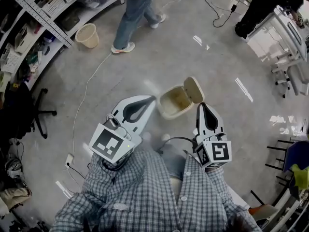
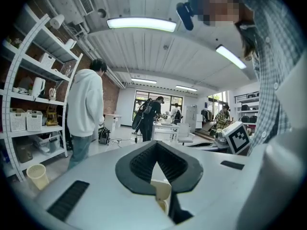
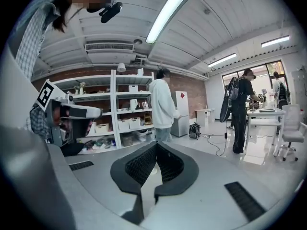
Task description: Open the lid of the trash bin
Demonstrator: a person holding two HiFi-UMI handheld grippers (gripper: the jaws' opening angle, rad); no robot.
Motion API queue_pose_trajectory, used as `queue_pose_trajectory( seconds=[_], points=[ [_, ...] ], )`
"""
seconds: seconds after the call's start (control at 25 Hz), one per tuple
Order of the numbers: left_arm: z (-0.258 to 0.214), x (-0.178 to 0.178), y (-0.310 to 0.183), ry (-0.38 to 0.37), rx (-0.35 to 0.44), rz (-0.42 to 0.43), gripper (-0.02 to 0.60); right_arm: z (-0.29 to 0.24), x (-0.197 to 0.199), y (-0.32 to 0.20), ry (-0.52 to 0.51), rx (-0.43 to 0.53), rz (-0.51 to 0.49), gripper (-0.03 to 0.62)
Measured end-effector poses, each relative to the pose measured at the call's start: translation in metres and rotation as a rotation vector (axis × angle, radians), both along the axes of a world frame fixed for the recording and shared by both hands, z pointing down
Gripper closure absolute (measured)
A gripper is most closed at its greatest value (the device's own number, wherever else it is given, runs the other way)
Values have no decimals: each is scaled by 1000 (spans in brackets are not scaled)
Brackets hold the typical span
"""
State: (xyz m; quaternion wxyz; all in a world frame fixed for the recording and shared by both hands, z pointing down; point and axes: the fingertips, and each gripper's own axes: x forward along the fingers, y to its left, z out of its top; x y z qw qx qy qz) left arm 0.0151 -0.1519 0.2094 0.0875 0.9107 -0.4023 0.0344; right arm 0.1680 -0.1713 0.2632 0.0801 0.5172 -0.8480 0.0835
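- Grey-and-white checked cloth, soft and creased, on both sleeves (image 1: 145, 197) at 6 o'clock, nearest to the camera.
- Hard white plastic shell on the left gripper (image 1: 152, 100), with a marker cube (image 1: 110, 146) at its rear. Black ribbed pads pressed together at the tips, a drop-shaped hollow behind them, nothing grasped.
- Same build on the right gripper (image 1: 202, 106): clenched at the tips and empty, only floor seen through its hollow.
- Cream, smooth plastic trash bin (image 1: 165, 112) on the floor between the two. At 1 o'clock from the left tips and just beside them, at 9 to 10 o'clock from the right tips. Touching or not, hard to tell.
- Oval lid (image 1: 194, 89) already standing up on the 2 o'clock side of the bin, long axis about 12 to 6, the inside of the bin bare. At 11 o'clock from the right tips, so nearer to the right gripper. Probably little left to do beyond pushing it further back toward 2 o'clock.
- Grey glossy floor (image 1: 159, 57), crossed by a thin white cable (image 1: 89, 88).
- Farther off, a pale ribbed basket (image 1: 88, 35) at 10 to 11 o'clock, metal shelves (image 1: 36, 11) behind it, and a person (image 1: 135, 13) walking at 12 o'clock.
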Motion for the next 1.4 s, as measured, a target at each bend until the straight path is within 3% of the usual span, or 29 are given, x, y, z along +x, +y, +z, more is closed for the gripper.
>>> queue_pose_trajectory(
  seconds=[0.88,1.4],
  points=[
    [0,-14,-1,3,-2,-49,577,-2,-16,-11,18,-1,-61,576],
    [1,-9,0,4,-10,-29,577,1,-10,-8,36,-16,-47,576]
  ],
)
